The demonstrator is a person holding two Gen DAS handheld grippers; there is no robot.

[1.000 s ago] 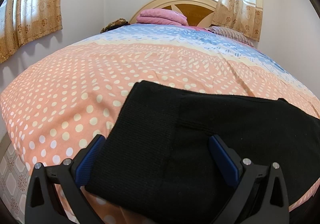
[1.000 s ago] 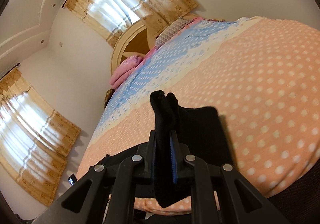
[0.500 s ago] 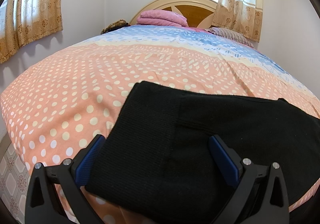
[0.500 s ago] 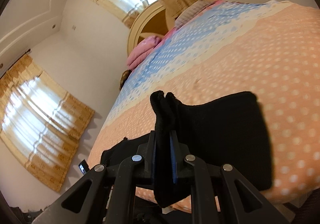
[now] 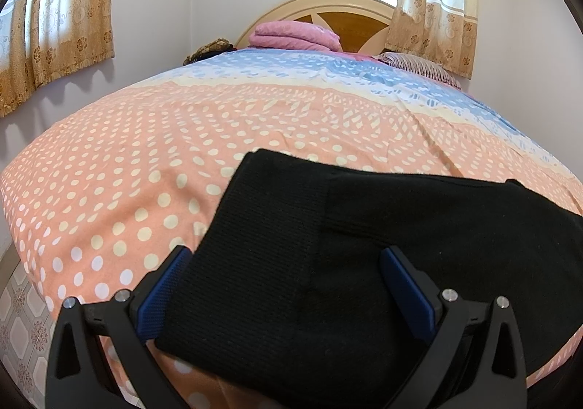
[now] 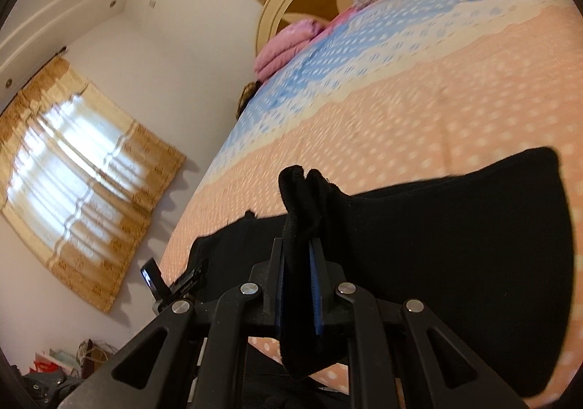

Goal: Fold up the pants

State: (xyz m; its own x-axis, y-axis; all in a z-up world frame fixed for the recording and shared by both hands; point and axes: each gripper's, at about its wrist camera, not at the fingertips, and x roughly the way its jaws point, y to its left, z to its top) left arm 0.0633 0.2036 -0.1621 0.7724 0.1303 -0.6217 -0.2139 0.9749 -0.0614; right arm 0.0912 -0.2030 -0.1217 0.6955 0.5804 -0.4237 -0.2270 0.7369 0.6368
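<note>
A folded pink blanket (image 5: 295,35) and a striped pillow (image 5: 419,64) lie by the headboard (image 5: 349,13), well apart from the black pants (image 5: 328,263) at the near edge of the polka-dot bedspread (image 5: 153,161). The left gripper (image 5: 284,285) hovers over them, jaws spread wide. The tilted right gripper (image 6: 298,285) is clamped on a bunched pants edge.

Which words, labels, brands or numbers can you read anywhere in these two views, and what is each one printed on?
None can be read.
The small black device beside the pants shows no legible marking.
The bags on the floor are too small and blurred to read.
</note>
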